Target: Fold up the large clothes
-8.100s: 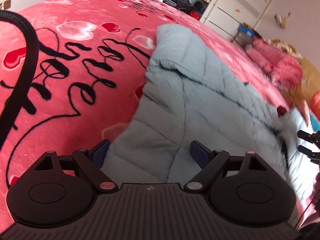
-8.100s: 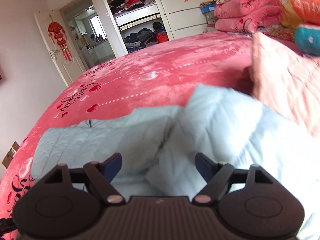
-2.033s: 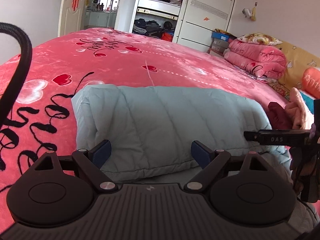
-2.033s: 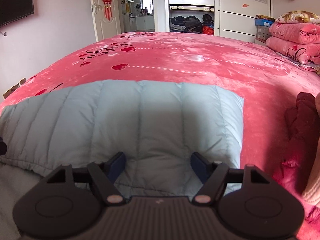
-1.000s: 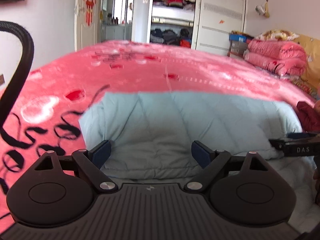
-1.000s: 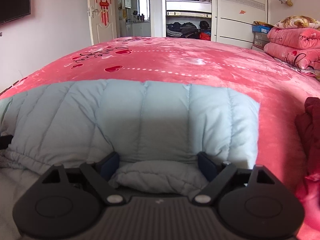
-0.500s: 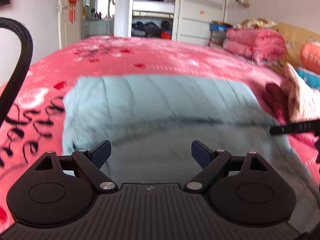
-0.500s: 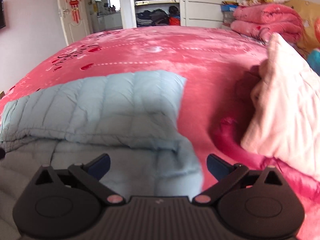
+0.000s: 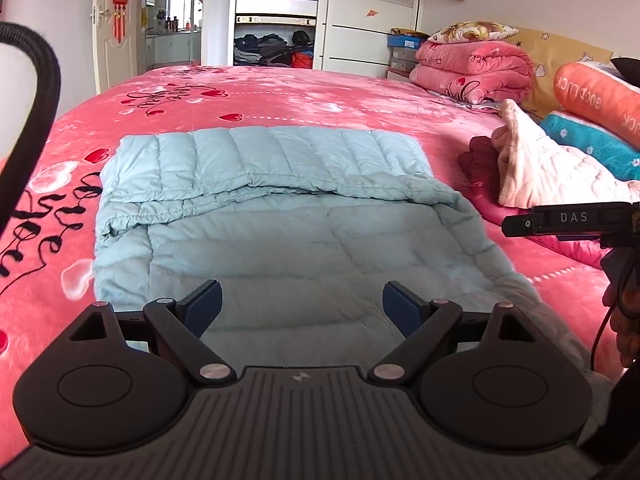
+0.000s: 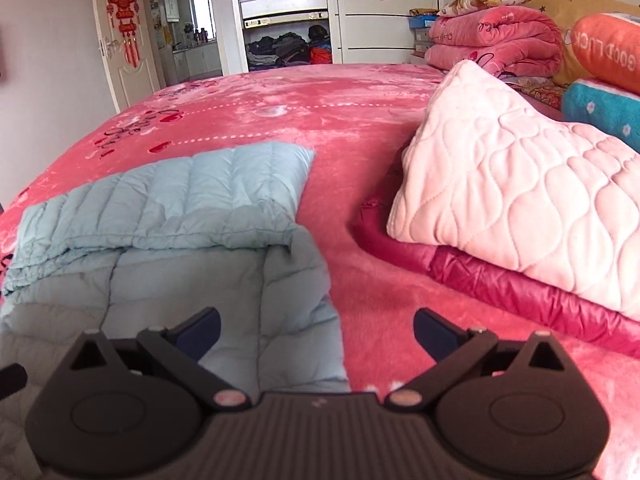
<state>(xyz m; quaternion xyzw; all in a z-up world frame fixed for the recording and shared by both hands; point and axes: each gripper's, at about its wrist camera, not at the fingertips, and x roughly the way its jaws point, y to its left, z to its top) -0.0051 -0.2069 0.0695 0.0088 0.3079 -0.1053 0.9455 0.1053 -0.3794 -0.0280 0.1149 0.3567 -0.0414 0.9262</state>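
Observation:
A light blue quilted jacket [image 9: 280, 208] lies flat on the red bed blanket [image 9: 280, 100], its far part doubled over toward me. My left gripper [image 9: 302, 304] hangs open above the jacket's near part, nothing between its fingers. My right gripper [image 10: 318, 328] is open wide above the jacket's right edge [image 10: 296, 300], touching no cloth; in the left wrist view its side [image 9: 560, 220] shows at the right. The jacket's near end is hidden under both grippers.
A pale pink quilted garment [image 10: 520, 200] lies on a crimson jacket [image 10: 520, 292] to the right. Folded pink blankets [image 9: 472, 68] and pillows [image 9: 600, 92] are stacked at the bed's head. A black cable [image 9: 36, 92] arcs at the left. Wardrobes [image 9: 372, 20] stand beyond the bed.
The right gripper let go of the jacket fold that lay between its jaws and opened wider. Both grippers drew back and rose, and the right view swung toward the pink garment.

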